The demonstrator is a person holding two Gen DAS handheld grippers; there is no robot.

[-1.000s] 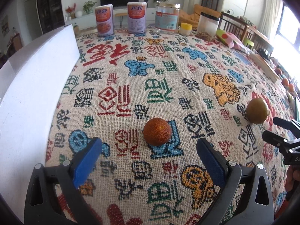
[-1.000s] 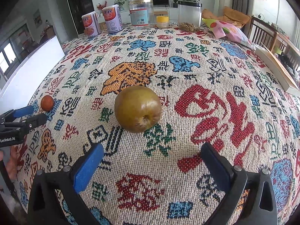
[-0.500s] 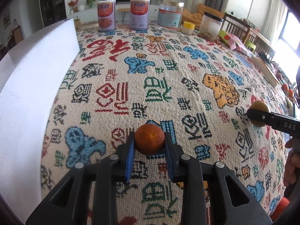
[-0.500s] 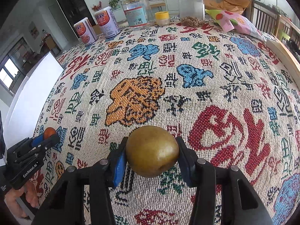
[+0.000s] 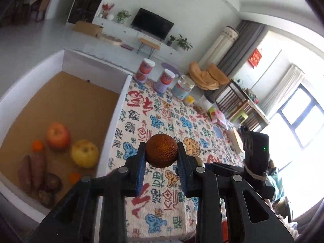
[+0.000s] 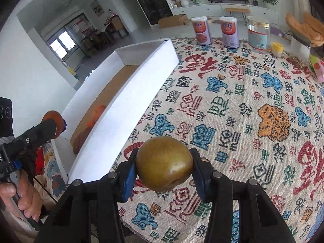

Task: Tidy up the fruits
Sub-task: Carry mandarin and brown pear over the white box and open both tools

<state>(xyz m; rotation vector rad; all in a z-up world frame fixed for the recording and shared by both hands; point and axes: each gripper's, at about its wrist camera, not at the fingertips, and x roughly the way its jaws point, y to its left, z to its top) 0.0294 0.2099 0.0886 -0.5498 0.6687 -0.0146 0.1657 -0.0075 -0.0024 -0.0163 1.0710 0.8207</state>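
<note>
Both fruits gripped and held above the patterned tablecloth [image 6: 232, 105].
The orange fruit [image 5: 161, 150] is clamped by the left gripper [image 5: 161, 162]; the brown pear [image 6: 164, 163] by the right gripper [image 6: 164, 174]; a white box [image 6: 129, 93] is noted along the table's left edge.

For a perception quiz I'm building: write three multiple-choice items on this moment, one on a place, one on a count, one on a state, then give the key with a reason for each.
1. Where is the red apple?
A. On the patterned cloth
B. Inside the white box
C. In the left gripper

2. How many lidded purple cans stand side by side at the far end of the patterned cloth?
A. One
B. Two
C. Four

3. What is the right gripper doing?
A. Standing open over the cloth
B. Shut on nothing
C. Shut on the brown-green fruit

Key
1. B: the apple lies on the brown floor of the white box, beside a yellow fruit.
2. B: two matching cans stand next to a clear jar.
3. C: both blue pads press the brown-green fruit, clear of the cloth.
</note>
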